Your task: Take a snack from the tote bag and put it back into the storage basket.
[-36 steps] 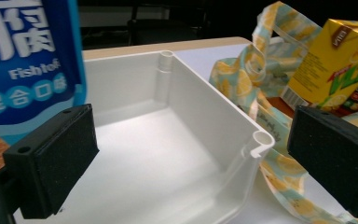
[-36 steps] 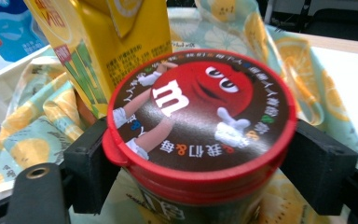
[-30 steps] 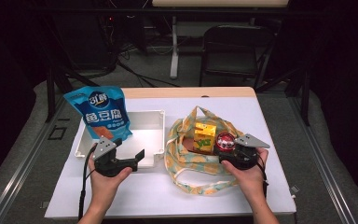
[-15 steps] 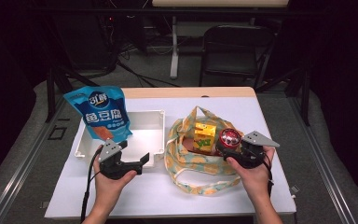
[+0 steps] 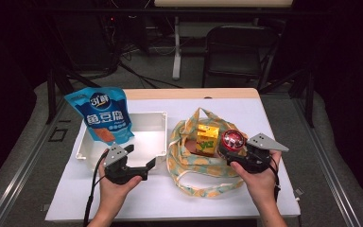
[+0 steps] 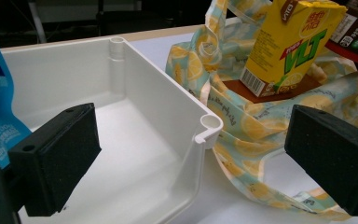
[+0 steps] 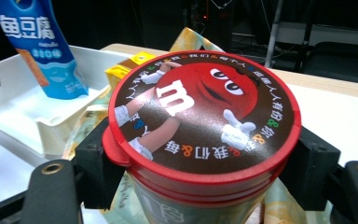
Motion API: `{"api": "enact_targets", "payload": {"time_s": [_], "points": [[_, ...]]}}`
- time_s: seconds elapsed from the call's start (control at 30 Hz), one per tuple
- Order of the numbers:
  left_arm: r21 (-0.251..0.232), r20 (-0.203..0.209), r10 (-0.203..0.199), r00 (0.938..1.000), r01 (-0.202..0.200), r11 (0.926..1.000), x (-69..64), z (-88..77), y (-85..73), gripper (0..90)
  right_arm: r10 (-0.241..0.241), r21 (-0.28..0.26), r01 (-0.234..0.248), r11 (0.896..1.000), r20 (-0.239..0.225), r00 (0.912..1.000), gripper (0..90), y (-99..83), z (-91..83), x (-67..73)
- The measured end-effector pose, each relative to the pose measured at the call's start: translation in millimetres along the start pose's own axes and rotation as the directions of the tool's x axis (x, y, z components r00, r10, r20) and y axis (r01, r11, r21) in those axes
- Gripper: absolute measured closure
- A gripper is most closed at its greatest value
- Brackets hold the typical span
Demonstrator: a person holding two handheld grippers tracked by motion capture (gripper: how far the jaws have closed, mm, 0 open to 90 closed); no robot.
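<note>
1. A person sits at a white desk (image 5: 137, 198) with a claw in each hand, unpacking a lemon-print bag (image 5: 189, 163) that lies open near the middle of the desk.
2. The right claw (image 5: 230, 152) grips a red-lidded candy tub (image 5: 232, 140), one jaw pressed on each side just under the lid. In the right claw view the tub (image 7: 205, 135) is upright, its lid facing up.
3. The tub is held over the right part of the bag, above the cloth, probably being lifted out.
4. A yellow drink carton (image 5: 207, 139) stands upright inside the bag, just left of the tub, likely next to come out.
5. A white tray (image 5: 158, 137) sits just left of the bag, probably where the goods go. A blue snack pouch (image 5: 101, 116) stands in the tray's far-left part, leaning on its wall.
6. The left claw (image 5: 152, 164) is open and holds nothing. It hovers left of the bag, by the tray's near corner (image 6: 209, 126), apparently waiting.
</note>
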State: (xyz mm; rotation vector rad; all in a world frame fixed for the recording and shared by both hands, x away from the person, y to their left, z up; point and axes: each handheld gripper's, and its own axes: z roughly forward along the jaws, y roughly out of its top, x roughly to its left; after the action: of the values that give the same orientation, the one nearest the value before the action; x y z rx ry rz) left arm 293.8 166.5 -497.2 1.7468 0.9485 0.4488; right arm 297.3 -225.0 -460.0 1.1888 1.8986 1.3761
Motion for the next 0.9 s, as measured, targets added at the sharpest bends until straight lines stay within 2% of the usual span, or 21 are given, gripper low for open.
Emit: {"api": "enact_targets", "payload": {"time_s": [0.13, 0.33, 0.5, 0.73, 0.9], "points": [[0.009, 0.008, 0.016, 0.9998, -0.016, 0.9998, -3.3, 0.9, -1.4, 3.3, -0.006, 0.002, 0.006, 1.0, -0.016, 0.9999, 25.3, 1.6, -5.0, 5.5], [0.005, 0.013, 0.013, 0.9998, -0.013, 0.9999, -5.0, -0.2, -2.3, 3.4, -0.018, -0.01, 0.017, 1.0, -0.052, 0.9985, 25.3, 2.8, -10.5, 15.8], [0.012, 0.024, 0.028, 0.9993, -0.028, 0.9995, -9.6, 0.2, -4.9, 3.8, -0.03, -0.008, 0.029, 1.0, -0.071, 0.997, 25.3, 4.6, -12.0, 24.2], [0.022, 0.054, 0.05, 0.9973, -0.051, 0.9984, -19.7, 4.9, -7.6, 5.8, -0.053, 0.001, 0.054, 0.999, -0.108, 0.9927, 25.3, 4.5, -7.4, 39.5], [0.017, 0.074, 0.041, 0.9964, -0.043, 0.9989, -25.5, 7.8, -8.7, 6.2, -0.06, 0.005, 0.061, 0.998, -0.124, 0.9905, 25.3, 4.0, -3.5, 48.6]]}}
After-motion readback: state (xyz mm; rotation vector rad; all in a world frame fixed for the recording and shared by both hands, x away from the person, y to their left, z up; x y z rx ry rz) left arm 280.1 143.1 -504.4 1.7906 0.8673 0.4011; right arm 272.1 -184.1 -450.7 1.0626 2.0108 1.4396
